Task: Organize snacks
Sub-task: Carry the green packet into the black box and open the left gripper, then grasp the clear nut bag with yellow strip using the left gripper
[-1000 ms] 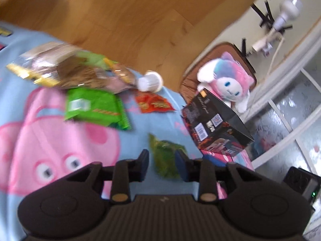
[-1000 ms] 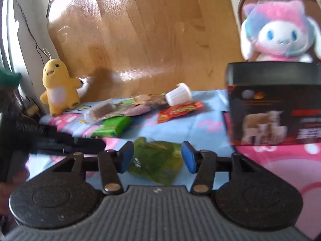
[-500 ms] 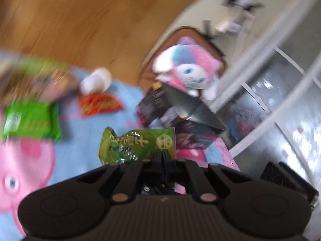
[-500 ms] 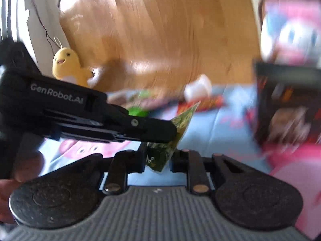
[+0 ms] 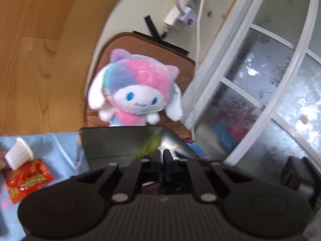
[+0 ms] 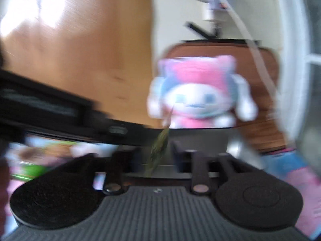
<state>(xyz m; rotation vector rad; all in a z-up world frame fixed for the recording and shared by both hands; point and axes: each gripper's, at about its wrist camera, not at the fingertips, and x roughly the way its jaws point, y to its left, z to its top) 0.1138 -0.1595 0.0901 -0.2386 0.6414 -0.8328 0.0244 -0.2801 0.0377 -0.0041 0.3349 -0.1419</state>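
Warm honey-coloured wood panel (image 5: 40, 46) filling the left, with a bright patch of daylight (image 6: 50, 18) glancing off it. Cream wall (image 5: 136, 4) beside it, carrying a white power strip (image 5: 186, 15) with dangling white cables. Brown rounded chair back (image 5: 144, 46) below, a pink, blue and white plush toy (image 5: 138, 94) propped against it. White-framed frosted glass door (image 5: 266, 84) on the right, lit from behind. Pale blue cartoon-print cloth (image 5: 60, 148) low at the left.

Plush toy (image 5: 138, 96) behind box (image 5: 120, 142); cup (image 5: 19, 156) & snack packet (image 5: 28, 180) left of box.
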